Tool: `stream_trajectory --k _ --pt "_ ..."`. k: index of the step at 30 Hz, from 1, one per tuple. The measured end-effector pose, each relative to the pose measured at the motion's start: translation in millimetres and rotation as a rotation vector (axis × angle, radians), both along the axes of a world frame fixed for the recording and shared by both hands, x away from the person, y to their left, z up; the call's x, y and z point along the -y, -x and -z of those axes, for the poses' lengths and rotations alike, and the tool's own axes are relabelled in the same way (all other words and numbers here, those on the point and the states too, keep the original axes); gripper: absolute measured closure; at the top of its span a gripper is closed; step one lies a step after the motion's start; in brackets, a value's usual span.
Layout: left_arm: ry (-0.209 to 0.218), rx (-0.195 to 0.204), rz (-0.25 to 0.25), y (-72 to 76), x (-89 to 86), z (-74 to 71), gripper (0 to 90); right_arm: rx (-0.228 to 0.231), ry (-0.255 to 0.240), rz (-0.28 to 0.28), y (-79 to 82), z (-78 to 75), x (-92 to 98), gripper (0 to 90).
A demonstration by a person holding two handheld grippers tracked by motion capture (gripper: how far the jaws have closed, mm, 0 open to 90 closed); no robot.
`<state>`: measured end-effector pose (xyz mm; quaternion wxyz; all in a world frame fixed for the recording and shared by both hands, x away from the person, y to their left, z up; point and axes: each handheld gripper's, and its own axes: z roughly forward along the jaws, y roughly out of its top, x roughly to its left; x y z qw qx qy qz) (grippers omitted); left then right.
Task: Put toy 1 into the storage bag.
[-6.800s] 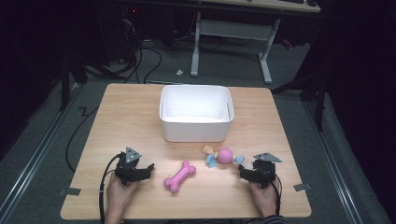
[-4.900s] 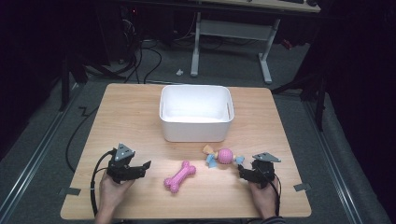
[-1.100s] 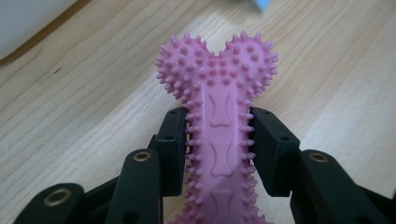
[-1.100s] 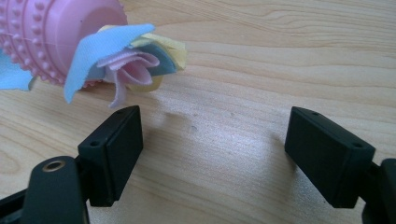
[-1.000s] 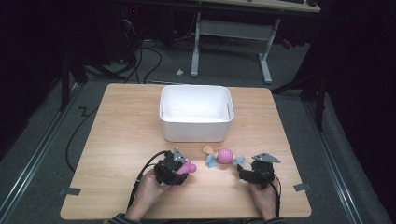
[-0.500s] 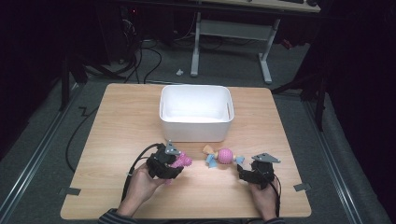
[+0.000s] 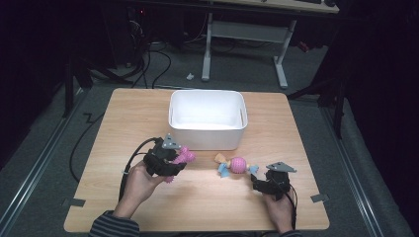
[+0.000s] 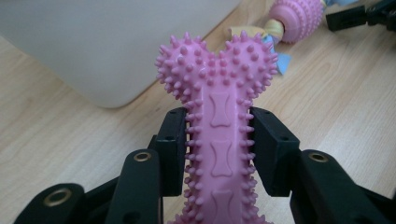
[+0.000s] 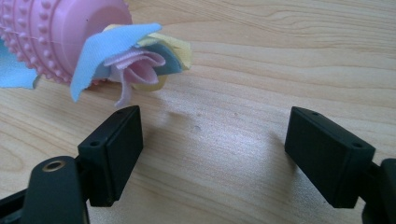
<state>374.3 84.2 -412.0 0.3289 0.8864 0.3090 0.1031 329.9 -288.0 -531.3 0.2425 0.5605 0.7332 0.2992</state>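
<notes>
A: In the high view, where is the bone?

B: The pink bone [image 7: 182, 157] sits left of centre in the frame, clamped in the left gripper [image 7: 170, 163], which the person holds just above the table [image 7: 148, 207]. It is right beside the front wall of the white bin [image 7: 207, 117], close to the bin's lower left corner.

A: And the other side?

B: The right gripper [image 7: 262, 185] rests low at the lower right of the frame, just beside the ball toy [image 7: 236, 165] with cloth tails. Bare wood lies between the two grippers, and a wide strip of it runs along the bottom edge and the left edge of the table. The right edge of the table is near the right gripper.

A: What about the left gripper view?

B: The jaws of the left gripper [image 8: 218, 135] are clenched on the shaft of the bone [image 8: 218, 93], whose knobbed end stands clear above them. The bin wall [image 8: 107, 42] takes the upper left; the ball toy [image 8: 294, 14] lies at the upper right, with open wood between.

A: The right gripper view?

B: The right gripper [image 9: 233, 149] is released, jaws wide apart with bare wood between them. The ball toy [image 9: 60, 32] is at the upper left, its cloth tail near the left jaw but not touching it.
</notes>
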Motion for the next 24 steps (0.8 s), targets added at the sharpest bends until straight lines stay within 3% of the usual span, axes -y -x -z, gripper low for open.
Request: stream_trajectory --k 12,24 --pt "-0.009 0.02 0.016 -14.1 -1.9 -27.8 58.9 0.001 0.001 -0.004 0.1 0.0 -0.1 19.4" --pt "0.008 0.029 0.008 -27.9 -3.5 -51.7 58.9 0.0 -0.001 -0.002 0.4 0.0 -0.5 19.5"
